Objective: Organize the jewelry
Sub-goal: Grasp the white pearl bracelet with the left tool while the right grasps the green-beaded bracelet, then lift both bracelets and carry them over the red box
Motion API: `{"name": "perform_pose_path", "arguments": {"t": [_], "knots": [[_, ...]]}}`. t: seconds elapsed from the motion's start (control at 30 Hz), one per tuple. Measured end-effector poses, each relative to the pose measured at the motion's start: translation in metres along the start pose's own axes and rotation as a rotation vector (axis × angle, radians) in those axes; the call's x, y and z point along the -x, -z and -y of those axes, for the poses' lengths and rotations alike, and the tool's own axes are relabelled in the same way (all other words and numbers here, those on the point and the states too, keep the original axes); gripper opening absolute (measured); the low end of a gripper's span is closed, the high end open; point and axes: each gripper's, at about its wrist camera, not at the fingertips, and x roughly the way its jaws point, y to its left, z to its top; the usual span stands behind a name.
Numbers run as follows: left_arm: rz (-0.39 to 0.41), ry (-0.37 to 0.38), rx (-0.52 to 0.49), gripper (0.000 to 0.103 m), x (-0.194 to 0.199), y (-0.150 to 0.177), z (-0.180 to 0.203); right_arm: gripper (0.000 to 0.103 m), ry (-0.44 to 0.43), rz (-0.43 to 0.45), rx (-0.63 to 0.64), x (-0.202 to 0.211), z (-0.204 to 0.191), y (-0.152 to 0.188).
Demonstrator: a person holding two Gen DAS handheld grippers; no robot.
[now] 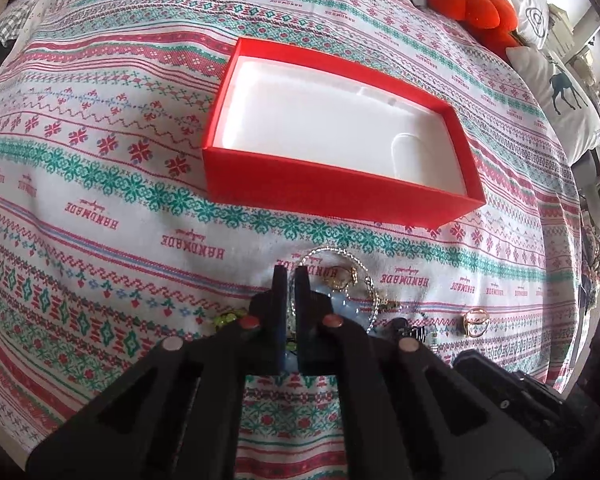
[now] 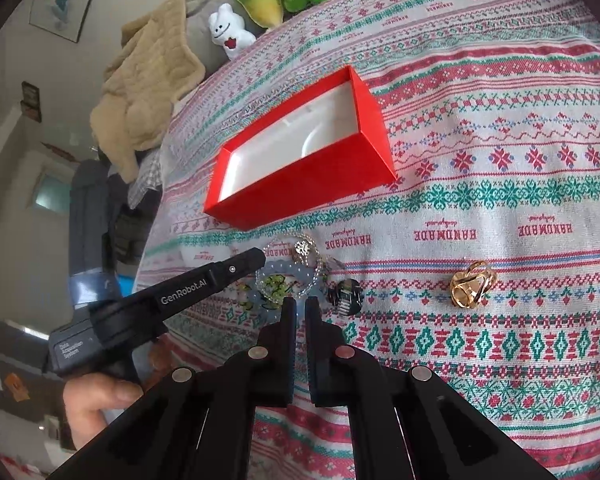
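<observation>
1. Box point(image 2: 300, 160), red card with a smooth white lining, is lying open on the patterned cloth point(image 2: 500, 208), its long axis running from near left to far right in the right wrist view.
2. Jewelry point(image 2: 288, 276), a tangle of beaded chain and pale blue pieces, is sitting between box and grippers.
3. Left gripper point(image 1: 291, 276) is sitting closed with its tips in the pile; a grip cannot be told.
4. Right gripper point(image 2: 300, 306) is hovering closed at the pile's near edge, a dark clip point(image 2: 346, 296) just beside it and a shiny gold ring point(image 2: 472, 284) well right.
</observation>
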Motion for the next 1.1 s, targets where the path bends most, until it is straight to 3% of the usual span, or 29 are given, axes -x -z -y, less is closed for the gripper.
{"name": "perform_pose_path", "arguments": {"t": [0.2,0.3,0.37,0.43,0.47,0.6,0.63,0.67,1.1], "knots": [[-0.029,0.026,0.015,0.004,-0.005,0.003,-0.002,0.006,0.027,-0.014,0.013,0.001,0.005,0.0],[-0.025,0.022,0.023,0.006,-0.008,0.002,-0.002,0.008,0.114,-0.019,0.015,-0.003,0.009,-0.002],[-0.027,0.02,0.024,0.017,-0.009,0.001,-0.002,0.014,0.141,-0.021,0.006,-0.004,0.011,-0.004],[-0.029,0.006,0.019,0.021,-0.011,0.001,-0.001,0.026,0.137,-0.032,-0.021,-0.005,0.018,-0.004],[-0.032,0.004,0.013,0.021,-0.013,0.002,-0.001,0.026,0.126,-0.049,-0.039,-0.008,0.022,-0.004],[-0.022,-0.011,-0.009,0.019,-0.016,0.002,0.003,0.025,0.155,-0.109,-0.057,-0.025,0.024,-0.002],[-0.015,-0.02,-0.019,0.008,-0.015,0.002,0.004,0.017,0.162,-0.116,-0.045,-0.028,0.023,-0.001],[-0.009,-0.029,-0.029,0.005,-0.014,0.002,0.005,0.008,0.158,-0.114,-0.033,-0.029,0.021,0.001],[0.03,0.108,-0.004,0.005,0.022,0.002,0.003,0.004,-0.027,0.028,0.089,0.008,-0.01,0.001]]}}
